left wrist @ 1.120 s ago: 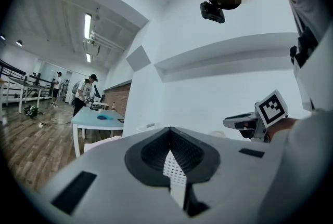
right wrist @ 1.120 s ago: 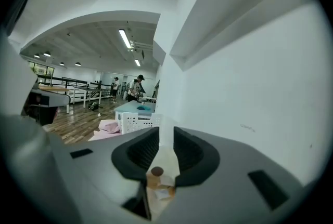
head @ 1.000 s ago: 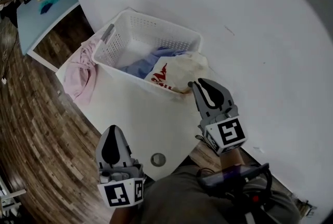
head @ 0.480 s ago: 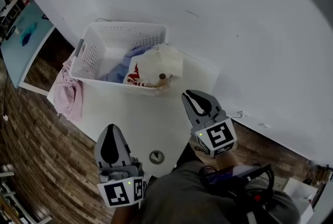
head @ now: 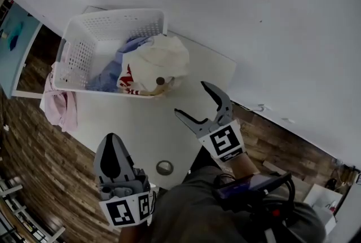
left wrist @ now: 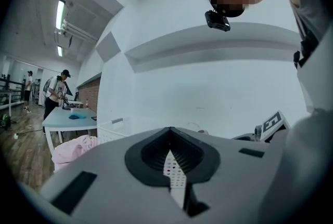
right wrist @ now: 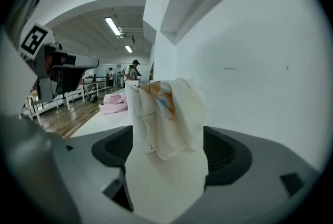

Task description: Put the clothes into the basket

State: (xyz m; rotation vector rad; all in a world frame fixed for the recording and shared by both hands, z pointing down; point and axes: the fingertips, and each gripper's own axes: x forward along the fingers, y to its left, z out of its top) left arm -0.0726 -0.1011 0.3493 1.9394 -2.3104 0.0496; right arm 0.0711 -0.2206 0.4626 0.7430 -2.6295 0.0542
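Note:
A white mesh basket [head: 115,15] stands at the table's far left and holds blue clothes [head: 111,71]. A cream garment with red print [head: 159,61] lies draped over its near right corner. In the right gripper view this cream garment [right wrist: 179,108] hangs straight ahead. My right gripper [head: 192,99] sits a short way in front of it. Its jaws have just been opening and nothing is between them. A pink cloth [head: 57,106] hangs off the table's left edge. My left gripper [head: 110,143] is shut and empty near the table's front edge.
The white table [head: 141,123] has a round metal cable hole [head: 164,167] close to me. A white wall runs behind the basket. Wood floor [head: 34,163] lies to the left. A person [left wrist: 56,90] stands far off by a blue table [left wrist: 70,116].
My right gripper has drawn back and down from the cream garment and opened its jaws. The garment stays draped on the basket corner. My left gripper has shifted slightly, still shut.

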